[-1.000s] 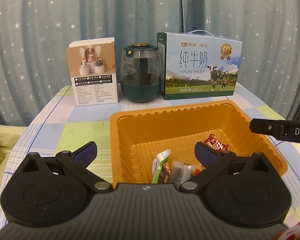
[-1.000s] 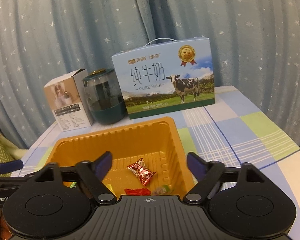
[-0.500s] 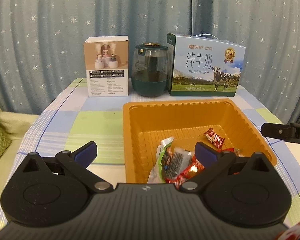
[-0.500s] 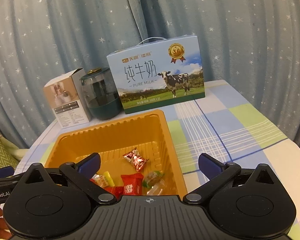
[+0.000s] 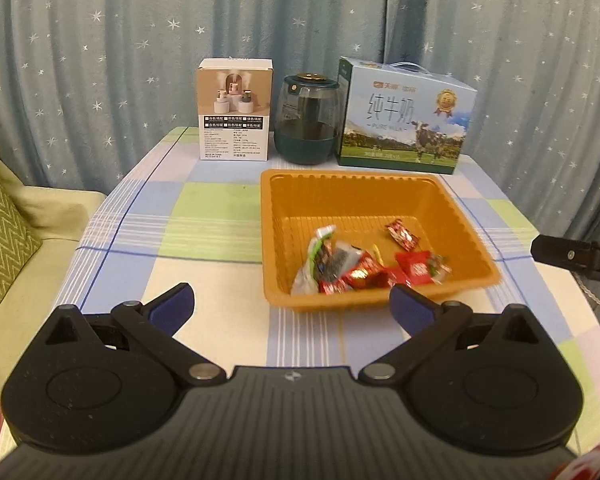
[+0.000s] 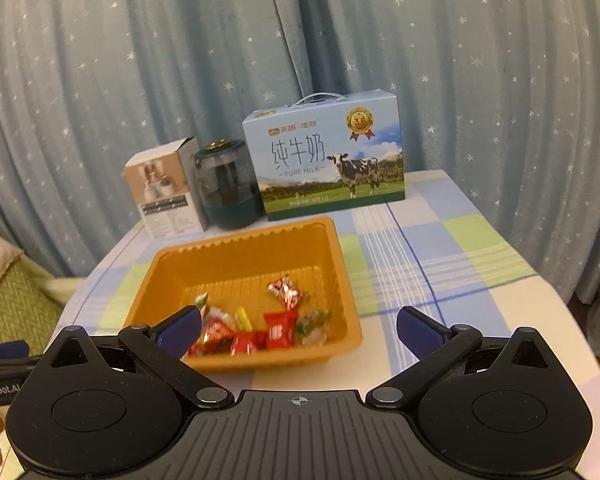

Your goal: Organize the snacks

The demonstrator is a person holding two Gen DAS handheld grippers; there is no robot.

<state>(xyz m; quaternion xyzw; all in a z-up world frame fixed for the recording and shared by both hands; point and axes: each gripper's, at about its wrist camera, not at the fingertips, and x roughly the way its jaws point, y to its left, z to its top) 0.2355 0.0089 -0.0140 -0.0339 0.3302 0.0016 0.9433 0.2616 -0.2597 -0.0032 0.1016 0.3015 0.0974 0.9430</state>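
Left wrist view, item one: snacks (image 5: 364,264), a small heap of wrapped sweets and packets, mostly red, with one green-and-white pouch, lying in the near half of the tray (image 5: 472,224). One red sweet (image 5: 402,234) sits a little apart, toward the middle. We count the far half of the tray bare.

Item two: tray, orange plastic with a ribbed wall, resting on the table (image 5: 204,220) with its checked cloth, right of centre.

Item three: left gripper (image 5: 292,302), jaws spread wide, nothing between them, held above the table just short of the tray's near rim.

Item four: right gripper (image 6: 300,322), jaws at full spread, having just been opening, with nothing between them. It hangs over the tray's near edge.

Item five, back row: white box (image 5: 235,110), dark jar (image 5: 306,120), milk carton (image 5: 406,120), all standing upright beyond the tray.

We see no loose snacks on the visible cloth, so we judge the gathering done or nearly so. A red-and-white scrap at the left view's lower right corner we cannot identify.
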